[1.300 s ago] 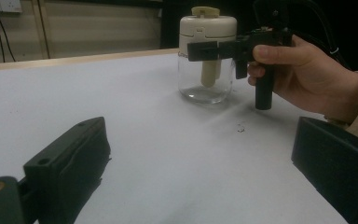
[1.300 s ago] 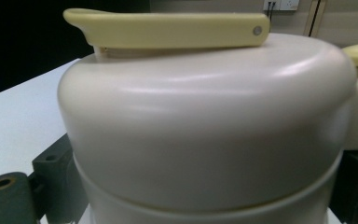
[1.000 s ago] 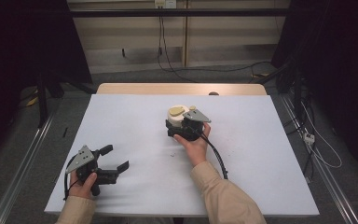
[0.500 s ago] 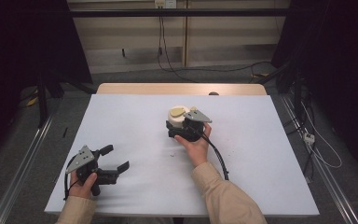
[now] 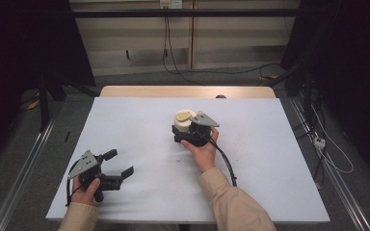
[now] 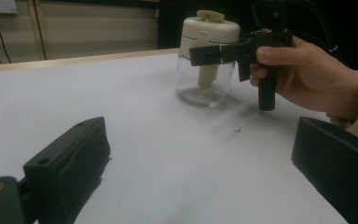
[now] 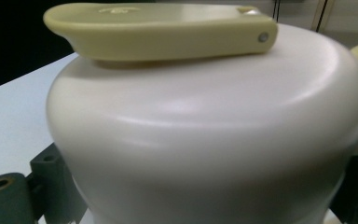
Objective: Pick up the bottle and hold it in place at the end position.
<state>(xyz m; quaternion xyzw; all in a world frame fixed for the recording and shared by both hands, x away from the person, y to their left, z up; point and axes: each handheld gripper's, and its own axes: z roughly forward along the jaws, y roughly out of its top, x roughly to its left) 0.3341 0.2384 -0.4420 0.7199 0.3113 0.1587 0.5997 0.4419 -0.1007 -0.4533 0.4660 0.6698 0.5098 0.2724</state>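
Left gripper view: right gripper (image 6: pixel 214 52) clasps glass jar's (image 6: pixel 205 86) smooth domed lid (image 6: pixel 209 32).

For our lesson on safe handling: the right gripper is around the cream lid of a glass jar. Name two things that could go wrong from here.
1. The right gripper grips only the smooth, rounded lid; it could slip.
2. The left gripper rests open, far from the glass jar, so nothing steadies the base; pulling might tip or drag the jar on the table.

White table (image 5: pixel 279 159) standing on a grey floor (image 5: pixel 24 144); wooden edge (image 5: pixel 188 91) showing along its far side. Cables (image 5: pixel 173 62) hanging down the back wall (image 5: pixel 139 43); a socket (image 5: pixel 170 4) sitting above.
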